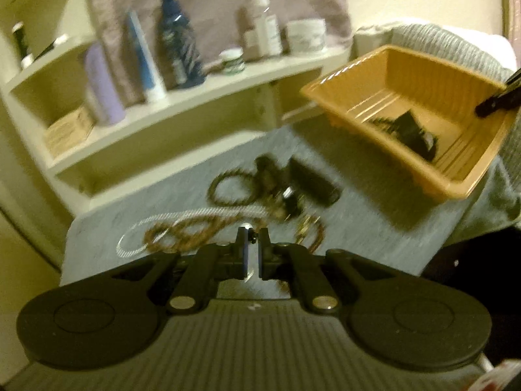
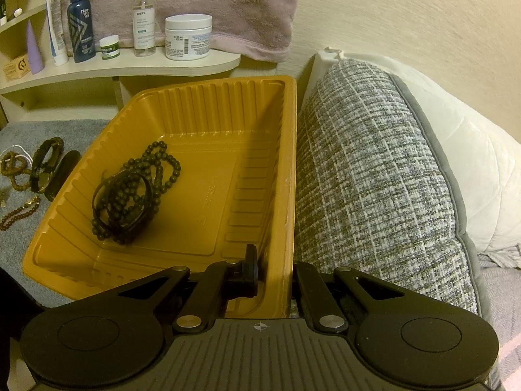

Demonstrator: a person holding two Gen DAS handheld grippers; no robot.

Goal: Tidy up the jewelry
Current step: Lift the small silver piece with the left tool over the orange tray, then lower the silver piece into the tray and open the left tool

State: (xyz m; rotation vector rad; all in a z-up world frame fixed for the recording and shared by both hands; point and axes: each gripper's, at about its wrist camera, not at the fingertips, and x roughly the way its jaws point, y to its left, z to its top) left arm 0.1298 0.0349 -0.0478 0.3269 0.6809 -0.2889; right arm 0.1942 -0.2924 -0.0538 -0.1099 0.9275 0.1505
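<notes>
Loose jewelry [image 1: 260, 192] lies scattered on the grey cloth [image 1: 358, 228]: brown bead strands, a pale chain and a dark watch-like band, all smeared by motion blur in our left view. A first batch, a black bead necklace [image 2: 153, 169] tangled with a dark bracelet [image 2: 122, 202], already sits inside the orange tray [image 2: 208, 97]. We hold that tray by its near right wall with our right gripper [image 2: 276, 270], the jaws pinching the thin plastic, and in the left view the tray looks lifted and tilted above the cloth. Our left gripper [image 1: 253, 244] hovers just over the nearest strands with its jaws nearly pressed together, a narrow gap between them; we cannot tell whether anything small is caught there. Behind stand the shelf [image 1: 202, 97] of toiletry bottles [image 2: 79, 19] and, to the right, a woven pillow [image 2: 374, 176]. The risk, as we judge it, is the one-wall hold: the thin wall may flex or slip and tip the beads out, and a hurried grab may drag the tangled strands together.
</notes>
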